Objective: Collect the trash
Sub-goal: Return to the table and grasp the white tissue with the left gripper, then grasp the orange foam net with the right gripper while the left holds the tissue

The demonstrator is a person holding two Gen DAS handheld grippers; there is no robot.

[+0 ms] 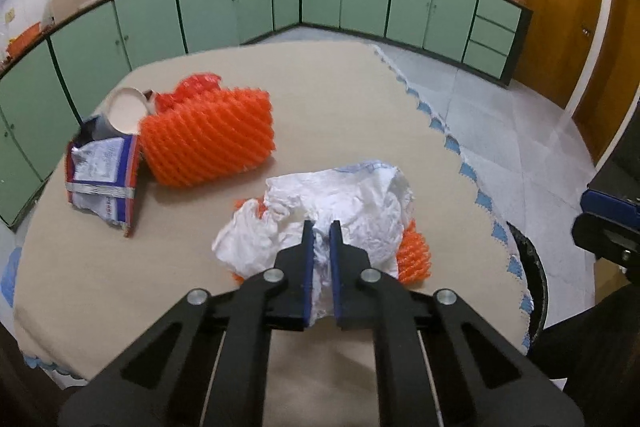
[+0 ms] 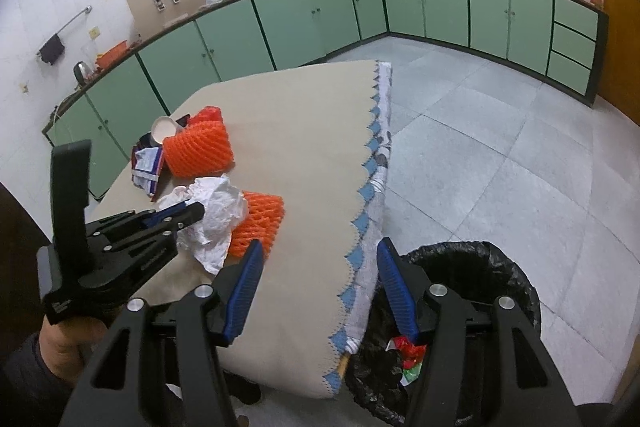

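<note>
A crumpled white paper (image 1: pixel 340 203) lies near the front of the beige table (image 1: pixel 340 87), over a small orange foam net (image 1: pixel 414 255). My left gripper (image 1: pixel 322 231) is shut on the near edge of that paper; in the right wrist view the left gripper (image 2: pixel 194 209) pinches the white paper (image 2: pixel 218 215) beside the small orange net (image 2: pixel 258 223). My right gripper (image 2: pixel 318 253) stands open and holds nothing, over the table's right edge beside the black-lined trash bin (image 2: pixel 480 267), which holds a red wrapper (image 2: pixel 408 351).
At the table's left rear lie a larger orange foam net (image 1: pixel 208 139), a torn blue-and-white packet (image 1: pixel 104 183) and a white paper cup (image 1: pixel 126 109) on its side. Green cabinets (image 1: pixel 240 3) line the walls. A hand (image 2: pixel 64 343) holds the left gripper.
</note>
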